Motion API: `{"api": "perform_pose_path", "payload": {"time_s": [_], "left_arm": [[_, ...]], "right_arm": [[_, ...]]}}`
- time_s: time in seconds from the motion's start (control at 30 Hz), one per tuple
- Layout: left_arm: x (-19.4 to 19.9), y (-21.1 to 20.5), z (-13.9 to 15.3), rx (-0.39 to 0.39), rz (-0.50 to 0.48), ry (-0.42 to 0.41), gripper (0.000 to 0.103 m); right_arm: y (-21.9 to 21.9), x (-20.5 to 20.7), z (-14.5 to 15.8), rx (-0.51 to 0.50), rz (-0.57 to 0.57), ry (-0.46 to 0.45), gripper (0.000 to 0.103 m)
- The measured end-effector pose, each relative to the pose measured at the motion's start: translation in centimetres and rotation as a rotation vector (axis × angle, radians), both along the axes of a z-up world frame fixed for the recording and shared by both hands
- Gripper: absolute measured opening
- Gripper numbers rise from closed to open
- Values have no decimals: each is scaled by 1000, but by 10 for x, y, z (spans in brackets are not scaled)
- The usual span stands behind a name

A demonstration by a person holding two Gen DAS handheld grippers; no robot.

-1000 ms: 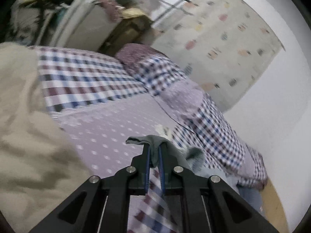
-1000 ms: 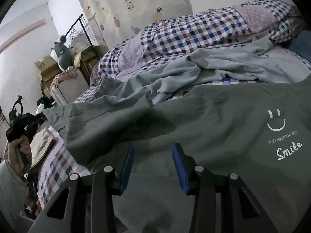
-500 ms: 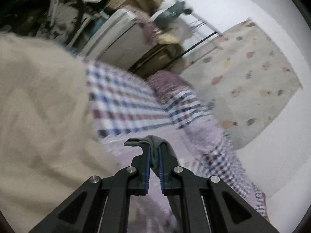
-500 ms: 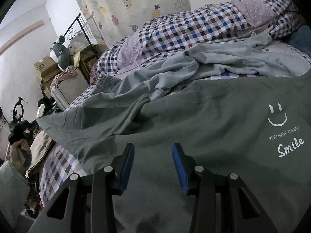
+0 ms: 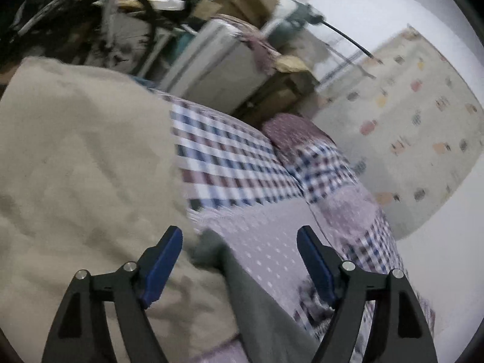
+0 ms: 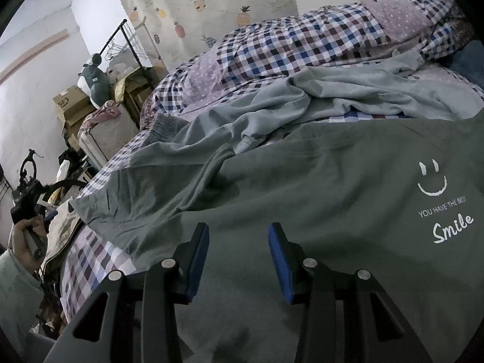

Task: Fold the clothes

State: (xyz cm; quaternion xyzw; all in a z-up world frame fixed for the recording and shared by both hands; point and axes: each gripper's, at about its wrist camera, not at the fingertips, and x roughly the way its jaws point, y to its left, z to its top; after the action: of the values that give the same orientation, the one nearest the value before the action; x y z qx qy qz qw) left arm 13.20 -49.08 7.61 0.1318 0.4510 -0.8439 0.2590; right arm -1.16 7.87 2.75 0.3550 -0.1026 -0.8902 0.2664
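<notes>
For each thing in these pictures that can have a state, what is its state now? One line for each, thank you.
Left gripper: open, holding nothing.
Right gripper: open, above the green shirt, holding nothing.
Green shirt: spread flat on the bed, print side up, not yet folded.
Green shirt sleeve: lying loose between the left fingers.
Light grey garment: crumpled, unfolded.
Beige garment: lying spread out.

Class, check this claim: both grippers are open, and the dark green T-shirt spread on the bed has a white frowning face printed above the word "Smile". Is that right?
One detail is wrong. The right wrist view shows a smiling face, not a frown, on the dark green T-shirt. Left gripper and right gripper are indeed open.
</notes>
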Motion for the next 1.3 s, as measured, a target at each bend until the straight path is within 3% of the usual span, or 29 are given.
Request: {"api": "perform_pose_path", "payload": {"time_s": [0.17,0.27,0.43,0.5,0.57,0.67,0.73,0.83,1.0,1.13,1.3], "left_arm": [[-24,53,4,-3,-245,-7,81],[-44,100,-3,30,-440,-27,81],[-81,187,-30,33,-774,-148,78],[-88,221,-37,33,-884,-175,67],[-95,252,-42,32,-1000,-190,65],[-105,291,-49,26,-1128,-251,56],[-110,310,-55,21,-1157,-295,55],[-119,315,-58,31,-1146,-292,54],[-141,308,-71,114,-1089,-258,29],[-154,301,-80,155,-1054,-226,18],[-170,303,-73,104,-1033,-182,15]], "right_arm": [[-10,16,11,-29,132,18,45],[-23,32,15,-46,288,2,45],[-45,63,8,69,447,-17,43],[-53,72,3,123,455,-24,42],[-61,81,1,145,486,-19,26],[-73,93,2,169,518,8,11],[-81,100,1,165,556,15,2],[-98,110,0,151,620,23,2],[-120,123,-8,152,700,12,2],[-112,117,-10,130,679,-2,5],[-89,108,-9,101,623,-21,8]]}}
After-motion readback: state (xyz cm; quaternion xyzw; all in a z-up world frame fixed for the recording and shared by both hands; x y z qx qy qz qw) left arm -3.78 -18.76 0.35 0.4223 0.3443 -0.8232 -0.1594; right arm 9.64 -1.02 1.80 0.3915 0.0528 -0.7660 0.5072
